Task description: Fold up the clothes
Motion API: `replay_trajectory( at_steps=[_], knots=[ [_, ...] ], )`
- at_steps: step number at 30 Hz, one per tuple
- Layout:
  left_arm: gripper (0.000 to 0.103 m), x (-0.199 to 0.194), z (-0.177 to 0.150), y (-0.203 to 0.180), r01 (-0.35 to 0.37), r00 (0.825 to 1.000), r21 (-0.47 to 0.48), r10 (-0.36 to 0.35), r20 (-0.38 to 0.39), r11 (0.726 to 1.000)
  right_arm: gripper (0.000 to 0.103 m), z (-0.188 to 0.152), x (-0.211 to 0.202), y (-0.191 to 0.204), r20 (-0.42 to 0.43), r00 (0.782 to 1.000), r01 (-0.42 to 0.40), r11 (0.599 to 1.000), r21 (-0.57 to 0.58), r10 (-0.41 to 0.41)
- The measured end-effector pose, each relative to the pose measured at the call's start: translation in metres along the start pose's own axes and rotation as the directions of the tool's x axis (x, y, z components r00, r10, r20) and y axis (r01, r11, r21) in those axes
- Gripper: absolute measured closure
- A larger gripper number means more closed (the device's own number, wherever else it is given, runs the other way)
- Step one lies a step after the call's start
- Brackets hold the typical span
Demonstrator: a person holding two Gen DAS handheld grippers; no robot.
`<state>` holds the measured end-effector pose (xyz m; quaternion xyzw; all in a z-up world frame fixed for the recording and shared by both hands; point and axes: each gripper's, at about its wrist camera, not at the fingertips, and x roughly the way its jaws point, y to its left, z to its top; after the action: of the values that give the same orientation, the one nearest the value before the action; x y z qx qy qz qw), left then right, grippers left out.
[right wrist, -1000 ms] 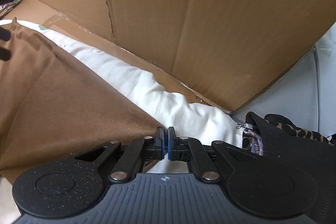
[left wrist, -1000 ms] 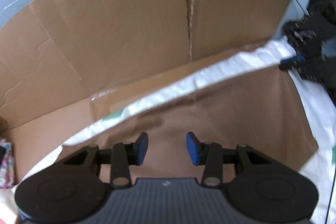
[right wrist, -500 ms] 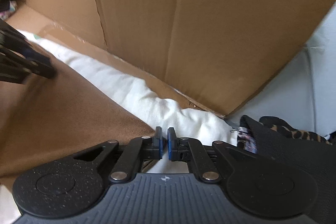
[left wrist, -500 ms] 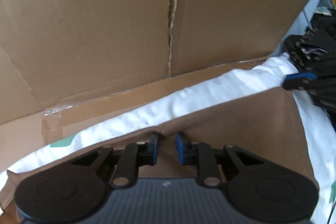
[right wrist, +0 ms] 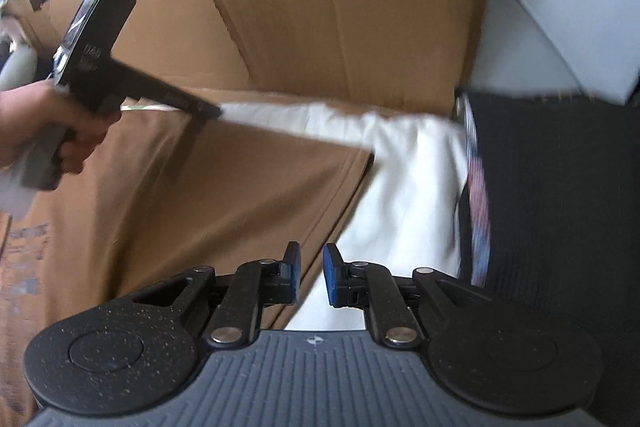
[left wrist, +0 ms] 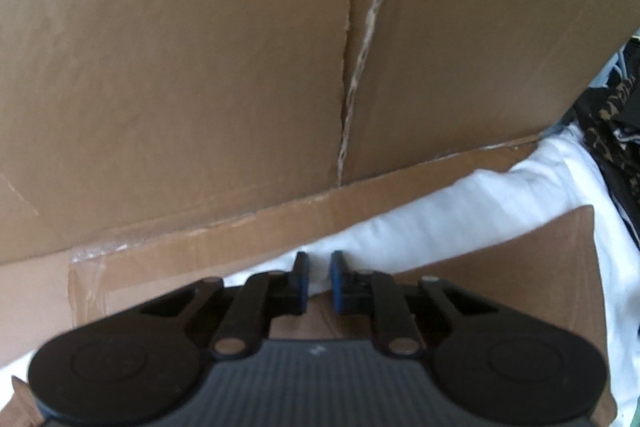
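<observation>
Both grippers have parted since 0.5 s ago: right gripper (right wrist: 311, 277) now stands slightly open, empty, released from the brown garment (right wrist: 224, 187); left gripper (left wrist: 318, 283) also narrowly open, gripping nothing. Garment lies flat on white bedding (right wrist: 408, 179) at 12 o'clock, cardboard (left wrist: 200, 67) behind. Best practice, I judge: square the edges. Fabric smooth, matte.

The brown garment (left wrist: 520, 267) is largely hidden beneath the left claw (left wrist: 318, 281); the striped cloth (right wrist: 478, 195) is blurred.
</observation>
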<state>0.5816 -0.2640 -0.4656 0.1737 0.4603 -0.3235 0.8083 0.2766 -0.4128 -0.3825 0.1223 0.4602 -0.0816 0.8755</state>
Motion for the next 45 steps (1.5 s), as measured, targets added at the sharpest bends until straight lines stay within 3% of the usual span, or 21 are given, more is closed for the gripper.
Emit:
replay_trajectory(
  at_steps=[3, 8, 12, 13, 14, 16, 18, 22, 25, 28, 30, 32, 33, 39, 45],
  knots=[
    [0.090, -0.008, 0.002, 0.004, -0.001, 1.000, 0.002, 0.001, 0.010, 1.000, 0.071, -0.018, 0.001, 0.002, -0.027, 0.999, -0.028, 0.997, 0.075, 0.030],
    [0.089, -0.031, 0.001, 0.014, 0.002, 1.000, -0.008, -0.002, 0.030, 1.000, 0.071, -0.037, 0.007, 0.006, -0.049, 0.996, -0.068, 0.979, 0.194, 0.079],
    [0.089, -0.047, -0.007, 0.024, 0.008, 1.000, -0.036, -0.006, 0.031, 0.999, 0.071, -0.047, 0.022, 0.008, -0.099, 0.993, -0.044, 0.970, 0.237, 0.070],
    [0.089, -0.050, -0.009, 0.026, 0.008, 1.000, -0.038, -0.007, 0.030, 0.999, 0.072, -0.049, 0.024, 0.008, -0.106, 0.992, -0.047, 0.968, 0.245, 0.075],
    [0.089, -0.053, -0.012, 0.027, 0.004, 0.999, -0.032, -0.003, 0.032, 0.999, 0.086, -0.049, 0.025, 0.009, -0.110, 0.991, -0.046, 0.971, 0.234, 0.074],
    [0.089, -0.056, -0.014, 0.033, 0.011, 0.999, -0.039, -0.010, 0.030, 0.999, 0.103, -0.046, 0.026, 0.012, -0.126, 0.990, -0.041, 0.982, 0.182, 0.065],
    [0.089, -0.062, -0.021, 0.040, 0.026, 0.999, -0.063, -0.024, 0.038, 0.998, 0.103, -0.042, 0.026, 0.013, -0.150, 0.987, -0.040, 0.991, 0.128, 0.059],
    [0.089, -0.076, -0.038, 0.049, 0.018, 0.999, -0.086, -0.014, 0.051, 0.996, 0.103, -0.039, 0.014, -0.002, -0.156, 0.987, -0.015, 0.991, 0.135, 0.036],
    [0.089, -0.095, -0.060, 0.060, -0.020, 0.999, -0.093, 0.024, 0.048, 0.995, 0.103, -0.038, 0.007, -0.007, -0.161, 0.982, -0.061, 0.978, 0.198, 0.094],
    [0.089, -0.114, -0.082, 0.071, -0.057, 0.997, -0.099, 0.062, 0.045, 0.993, 0.098, -0.038, 0.009, -0.001, -0.166, 0.976, -0.099, 0.966, 0.240, 0.141],
    [0.089, -0.127, -0.096, 0.079, -0.082, 0.995, -0.104, 0.087, 0.043, 0.991, 0.088, -0.038, 0.011, 0.001, -0.173, 0.975, -0.098, 0.966, 0.238, 0.141],
    [0.088, -0.139, -0.111, 0.086, -0.106, 0.993, -0.111, 0.111, 0.039, 0.988, 0.068, -0.038, 0.015, 0.001, -0.181, 0.973, -0.092, 0.963, 0.255, 0.141],
    [0.087, -0.146, -0.121, 0.092, -0.111, 0.993, -0.130, 0.116, 0.032, 0.985, 0.066, -0.038, 0.016, 0.000, -0.186, 0.973, -0.089, 0.961, 0.262, 0.140],
    [0.084, -0.195, -0.185, 0.116, -0.187, 0.982, -0.240, 0.189, -0.015, 0.953, 0.065, -0.033, 0.028, 0.002, -0.210, 0.966, -0.084, 0.953, 0.292, 0.149],
    [0.079, -0.239, -0.242, 0.131, -0.246, 0.969, -0.359, 0.238, -0.068, 0.900, 0.067, -0.033, 0.038, 0.007, -0.213, 0.965, -0.078, 0.940, 0.331, 0.155]
  ],
)
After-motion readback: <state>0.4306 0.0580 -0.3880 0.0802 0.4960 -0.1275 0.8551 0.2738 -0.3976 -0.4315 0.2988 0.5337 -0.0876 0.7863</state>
